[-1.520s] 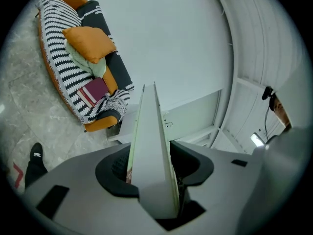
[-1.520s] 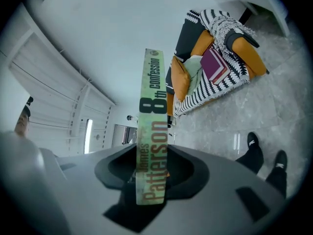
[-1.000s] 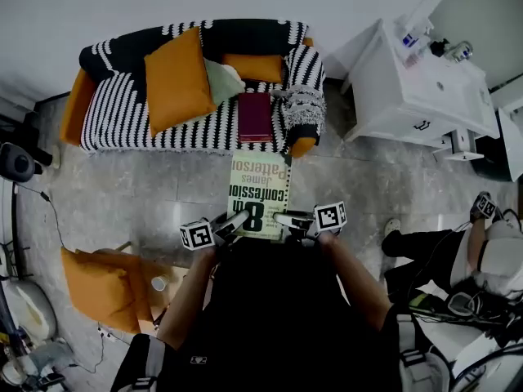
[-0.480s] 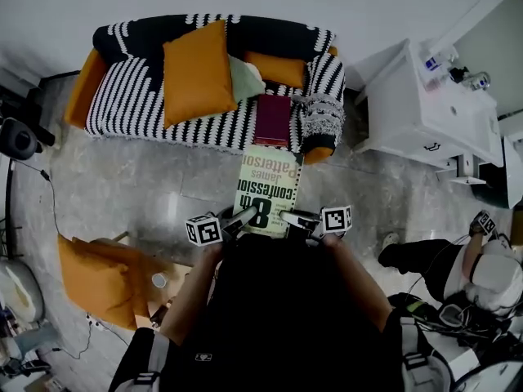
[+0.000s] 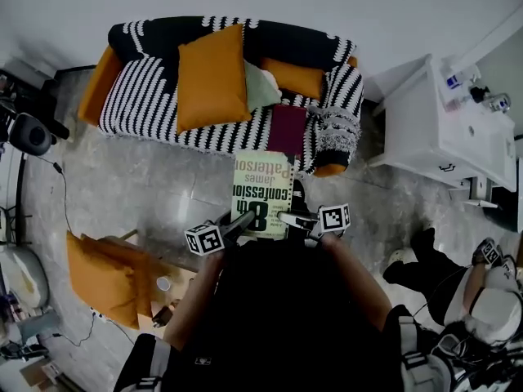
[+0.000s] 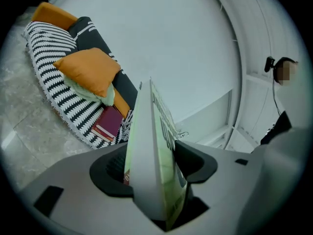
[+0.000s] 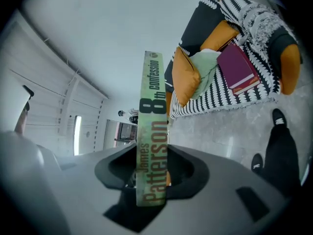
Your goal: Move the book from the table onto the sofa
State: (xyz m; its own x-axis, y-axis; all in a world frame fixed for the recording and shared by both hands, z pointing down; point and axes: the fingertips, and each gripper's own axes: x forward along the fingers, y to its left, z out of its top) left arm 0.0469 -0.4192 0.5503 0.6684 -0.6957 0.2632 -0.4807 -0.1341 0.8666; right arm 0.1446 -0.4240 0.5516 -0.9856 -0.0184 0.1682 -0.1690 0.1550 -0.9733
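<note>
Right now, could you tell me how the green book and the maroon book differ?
The green book carries large print on a pale green cover; the maroon book looks plain and dark. The green book is up in the air over the floor, at the front edge of the sofa; the maroon book lies flat on the striped seat. Both are closed, cover facing up.

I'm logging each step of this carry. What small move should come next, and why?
Probably carry the green book further forward, over the sofa seat. It hangs mostly above the floor, far edge just about at the seat front near the maroon book. The right tongs grip it; the left tongs have just been opening, book between them.
</note>
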